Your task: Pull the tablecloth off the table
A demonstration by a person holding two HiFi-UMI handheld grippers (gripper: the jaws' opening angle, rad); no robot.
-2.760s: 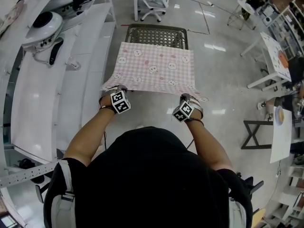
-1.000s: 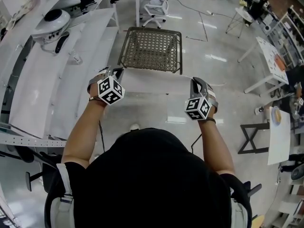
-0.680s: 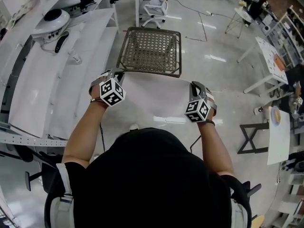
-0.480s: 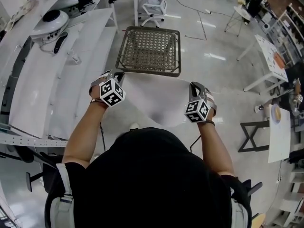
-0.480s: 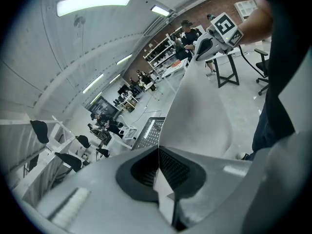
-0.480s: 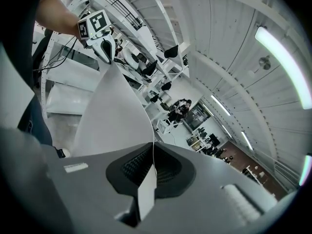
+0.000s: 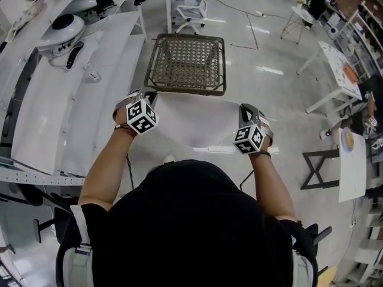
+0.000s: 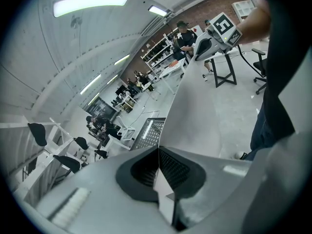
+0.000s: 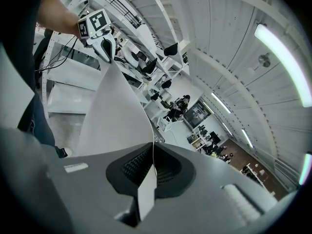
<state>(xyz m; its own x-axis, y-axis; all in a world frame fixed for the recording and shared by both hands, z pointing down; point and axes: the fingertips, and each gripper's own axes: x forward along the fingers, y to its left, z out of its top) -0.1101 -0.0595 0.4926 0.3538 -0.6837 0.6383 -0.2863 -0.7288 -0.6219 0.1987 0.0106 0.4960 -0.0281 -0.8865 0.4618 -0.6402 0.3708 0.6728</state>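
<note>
The tablecloth [image 7: 192, 123] hangs off the table, stretched between my two grippers with its plain white side up. My left gripper [image 7: 146, 95] is shut on the cloth's left corner, and my right gripper [image 7: 245, 110] is shut on its right corner. The bare mesh-topped table [image 7: 187, 64] stands just beyond the cloth. In the left gripper view the jaws [image 8: 158, 175] pinch the cloth [image 8: 195, 116], which runs up to the other gripper [image 8: 204, 45]. The right gripper view shows its jaws [image 9: 153, 172] clamped on the cloth edge [image 9: 114, 116].
Long white benches [image 7: 66, 94] with a white device [image 7: 64, 26] run along the left. An office chair [image 7: 194, 8] stands behind the table. White tables [image 7: 341, 70] and a black stand [image 7: 314, 169] are at the right. My own body fills the lower head view.
The pink checked cloth that lay on the table has come off it and now hangs white side up between the grippers. Both hands have sunk a little over the last second.
</note>
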